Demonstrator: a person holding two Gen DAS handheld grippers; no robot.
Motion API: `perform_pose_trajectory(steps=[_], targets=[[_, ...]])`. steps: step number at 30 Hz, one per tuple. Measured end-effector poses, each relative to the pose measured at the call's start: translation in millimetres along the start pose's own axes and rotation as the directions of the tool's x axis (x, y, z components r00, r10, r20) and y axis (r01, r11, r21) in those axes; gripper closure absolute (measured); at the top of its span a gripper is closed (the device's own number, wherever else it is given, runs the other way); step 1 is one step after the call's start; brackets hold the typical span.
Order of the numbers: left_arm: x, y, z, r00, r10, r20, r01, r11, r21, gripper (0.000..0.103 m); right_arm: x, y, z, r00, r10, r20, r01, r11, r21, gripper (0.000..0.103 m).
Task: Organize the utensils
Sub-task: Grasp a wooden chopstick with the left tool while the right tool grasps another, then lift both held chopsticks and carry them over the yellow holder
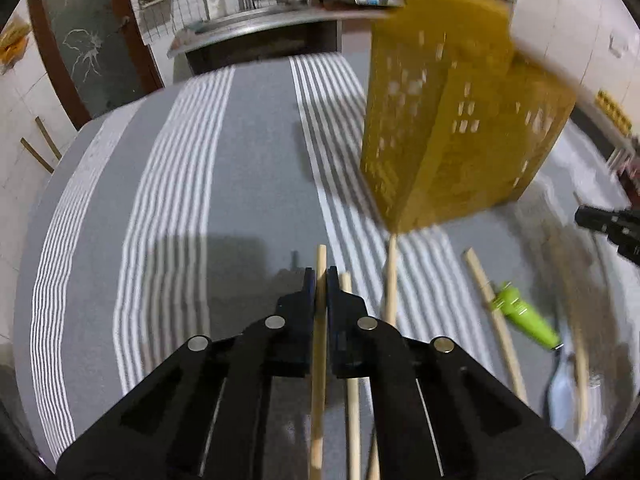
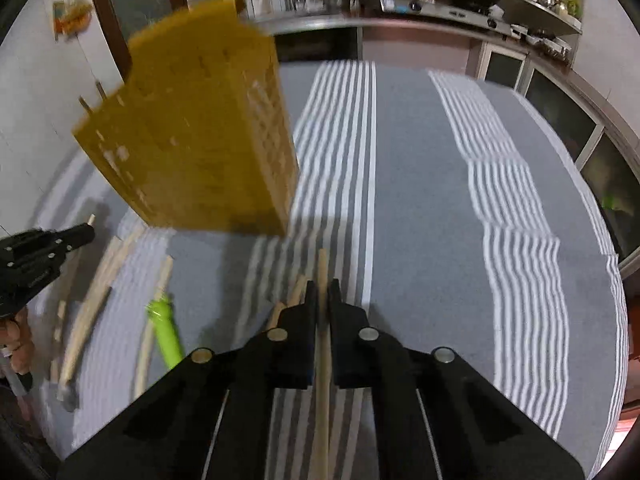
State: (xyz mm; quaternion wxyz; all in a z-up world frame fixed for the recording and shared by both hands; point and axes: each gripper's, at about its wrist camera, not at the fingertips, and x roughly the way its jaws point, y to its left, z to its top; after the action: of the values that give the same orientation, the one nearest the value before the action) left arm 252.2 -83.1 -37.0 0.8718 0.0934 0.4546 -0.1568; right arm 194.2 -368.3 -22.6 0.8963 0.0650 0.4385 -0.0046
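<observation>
My left gripper (image 1: 319, 276) has its jaws pinched on 1 wooden chopstick (image 1: 319, 344), which runs up between the pads and pokes out a little past the tips. My right gripper (image 2: 322, 286) is in the same state, jaws clamped on another chopstick (image 2: 322, 360) that stands out just beyond its tips. Both views are smeared by motion blur. Ahead of me stands the yellow perforated utensil holder (image 1: 452, 120), upright on the grey cloth with white stripes (image 1: 248, 184); from the left wrist camera it sits up and to the right, from the right wrist camera up and to the left, so it lies between my 2 grippers and farther out. On the cloth in front of the holder I see several loose chopsticks (image 1: 494, 320) scattered at different angles, and among them a utensil with a bright green handle (image 1: 528, 318) and a pale blue-white head, lying flat with 1 chopstick crossing just beside it. I cannot tell what kind of utensil it is. A kitchen counter (image 2: 400, 20) with pots and bottles runs along behind the table.
</observation>
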Motion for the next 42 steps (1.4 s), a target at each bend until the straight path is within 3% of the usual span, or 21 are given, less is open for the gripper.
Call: perform_pose_trajectory(steps=[6, 13, 19, 29, 37, 42], targets=[[-47, 9, 14, 0.994, -0.024, 0.102, 0.028, 0.999, -0.038, 0.099, -48, -4, 14, 0.992, 0.026, 0.127, -0.026, 1.000, -0.009, 0.097], [-99, 9, 23, 0.977, -0.012, 0.213, 0.020, 0.999, -0.033, 0.099, -95, -2, 18, 0.957, 0.035, 0.288, -0.020, 0.998, -0.054, 0.097], [-137, -2, 29, 0.946, 0.010, 0.323, -0.005, 1.000, -0.018, 0.099, -124, 5, 24, 0.920, 0.031, 0.391, -0.002, 0.997, -0.073, 0.097], [-210, -16, 56, 0.871, -0.008, 0.490, 0.011, 1.000, -0.002, 0.099, -198, 20, 50, 0.851, 0.065, 0.520, -0.007, 0.994, -0.113, 0.097], [-249, -31, 82, 0.834, -0.031, 0.551, 0.029, 0.999, 0.014, 0.099, -244, 29, 71, 0.800, 0.074, 0.595, 0.008, 0.991, -0.133, 0.097], [-256, -40, 92, 0.823, -0.040, 0.566, 0.030, 0.999, 0.025, 0.099, -255, 33, 81, 0.784, 0.083, 0.615, 0.004, 0.990, -0.139, 0.097]])
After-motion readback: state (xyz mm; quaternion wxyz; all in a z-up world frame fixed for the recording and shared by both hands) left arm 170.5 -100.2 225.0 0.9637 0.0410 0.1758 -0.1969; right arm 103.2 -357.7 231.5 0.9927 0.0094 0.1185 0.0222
